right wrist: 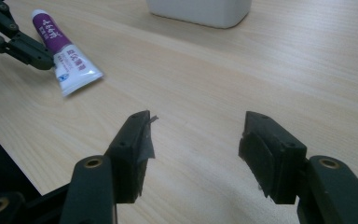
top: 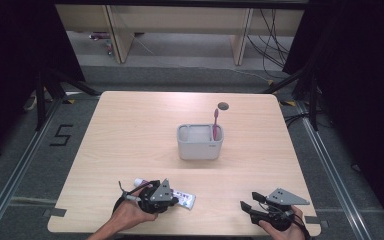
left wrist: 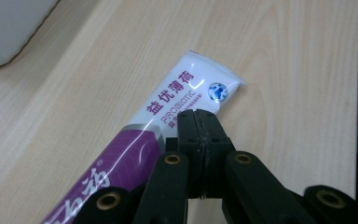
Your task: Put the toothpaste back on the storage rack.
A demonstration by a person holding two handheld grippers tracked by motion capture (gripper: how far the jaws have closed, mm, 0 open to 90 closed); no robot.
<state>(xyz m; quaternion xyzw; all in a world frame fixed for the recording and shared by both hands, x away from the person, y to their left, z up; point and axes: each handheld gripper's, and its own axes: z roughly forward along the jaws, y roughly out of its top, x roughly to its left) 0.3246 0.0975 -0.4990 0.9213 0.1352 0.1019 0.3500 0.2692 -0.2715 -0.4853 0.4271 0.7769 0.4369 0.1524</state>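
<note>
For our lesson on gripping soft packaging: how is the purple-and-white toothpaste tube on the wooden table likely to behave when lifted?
The purple-and-white toothpaste tube looks glossy, so probably slippery. Its flat crimped end suggests it would flex rather than stay stiff. It lies flat on the wooden table, so rolling seems unlikely.

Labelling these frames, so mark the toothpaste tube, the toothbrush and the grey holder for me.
toothpaste tube (left wrist: 186, 91): left gripper view, white printed end near the crimp.
toothbrush (top: 216, 121): high view, pink handle above the rim.
grey holder (top: 200, 148): high view, front wall.
</note>
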